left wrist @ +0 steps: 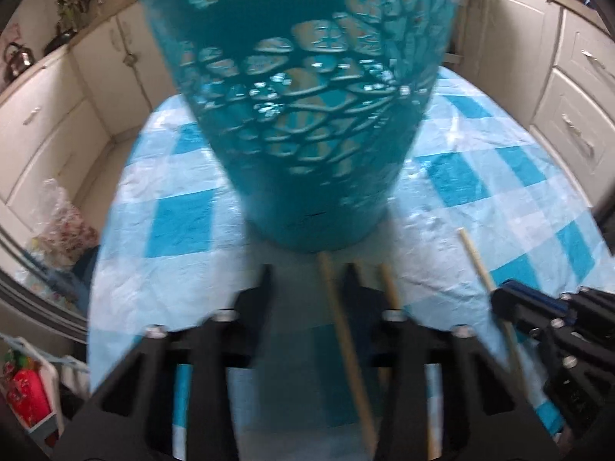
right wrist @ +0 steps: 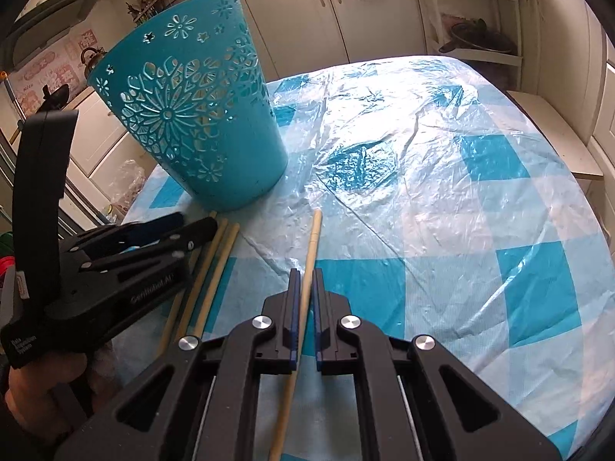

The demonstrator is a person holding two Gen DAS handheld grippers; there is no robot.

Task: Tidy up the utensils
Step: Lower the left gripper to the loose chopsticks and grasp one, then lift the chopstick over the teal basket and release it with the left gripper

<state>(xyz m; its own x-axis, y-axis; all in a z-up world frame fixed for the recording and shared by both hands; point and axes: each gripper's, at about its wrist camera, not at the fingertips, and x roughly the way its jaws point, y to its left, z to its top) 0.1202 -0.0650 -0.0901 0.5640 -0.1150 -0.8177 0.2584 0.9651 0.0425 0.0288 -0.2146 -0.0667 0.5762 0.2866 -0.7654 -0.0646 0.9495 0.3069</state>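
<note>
The right gripper, jaws narrowing around a chopstick without visibly clamping it, is risking a slip, while the left gripper's wide jaws are nearing the tilted basket.

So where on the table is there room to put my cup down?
The big free patch is the checked tablecloth right of the single chopstick, out to the far edge. It is crowded near the teal basket: a chopstick pair lies by its base, with the left gripper and right gripper there.
</note>
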